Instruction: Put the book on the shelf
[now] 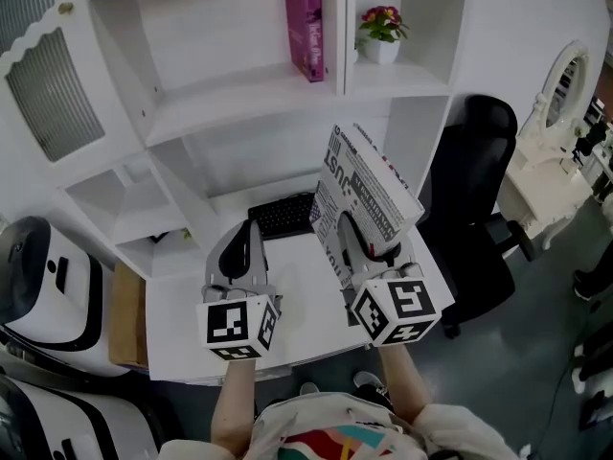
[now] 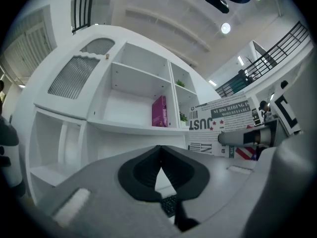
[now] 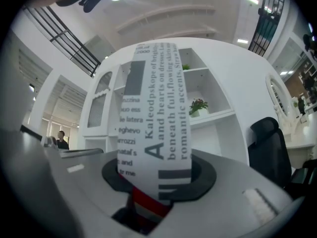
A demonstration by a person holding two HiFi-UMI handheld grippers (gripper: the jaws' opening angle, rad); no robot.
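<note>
1. Nearest, at 7 o'clock, the left tongs [image 1: 241,242] hang over the white surface [image 1: 306,300]. Their pads are brought together with nothing between them.
2. Just to their 3 o'clock, the right tongs [image 1: 359,247] are clamped on one end of the book [image 1: 369,190]. It is held clear of the surface and tilted, with its newsprint-style cover facing up.
3. The book looks stiff and boxy, with a smooth cover. Held by one end only, its weight would likely make it pivot or slide in the pads. A hold nearer the middle of its length would probably steady it, and the free left tongs could prop the far end.
4. Behind the book, a black keyboard [image 1: 283,214] lies at the back of the surface.
5. Farther off, at 12 o'clock, is the shelf [image 1: 230,99]. A pink book [image 1: 306,27] stands upright at its right end, with open room to that book's 9 o'clock.
6. Beyond the divider, at 1 o'clock, sits a pot of flowers [image 1: 381,32].
</note>
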